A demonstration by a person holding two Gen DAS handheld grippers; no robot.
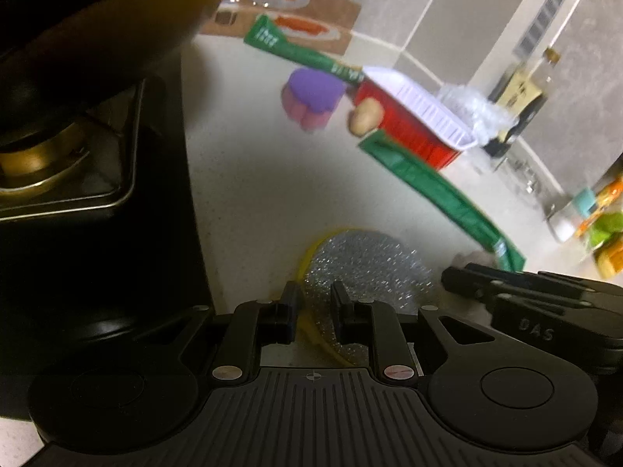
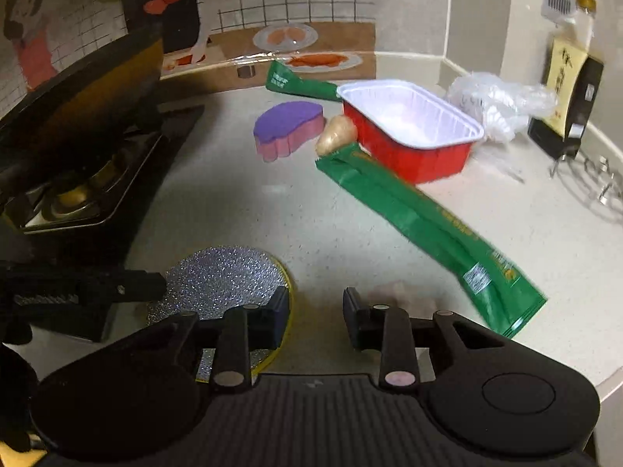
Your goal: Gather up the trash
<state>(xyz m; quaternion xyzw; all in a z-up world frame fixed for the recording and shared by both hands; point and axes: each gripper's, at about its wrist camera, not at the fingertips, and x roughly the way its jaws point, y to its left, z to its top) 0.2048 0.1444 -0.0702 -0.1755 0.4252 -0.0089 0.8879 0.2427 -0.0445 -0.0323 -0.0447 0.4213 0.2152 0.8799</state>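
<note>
A round silver glitter scouring pad (image 1: 366, 264) with a yellow rim lies low over the pale counter. My left gripper (image 1: 315, 303) is shut on its near edge; the right wrist view shows that gripper (image 2: 161, 284) coming in from the left onto the pad (image 2: 222, 272). My right gripper (image 2: 316, 311) stands narrowly open beside the pad, with only bare counter between its fingers. A small pale pink scrap (image 2: 397, 292) lies just past its right finger. Farther off are a long green wrapper (image 2: 428, 225), a red tray (image 2: 412, 155) with a white inside, and crumpled clear plastic (image 2: 502, 105).
A second green wrapper (image 2: 300, 83), a purple-topped pink sponge (image 2: 288, 116) and a potato-like lump (image 2: 337, 132) lie near the tray. A dark pan (image 2: 78, 89) sits on the stove at left. A bottle (image 2: 564, 78) and a wire rack (image 2: 599, 186) stand at right. The counter's edge (image 2: 607, 385) runs close at the right.
</note>
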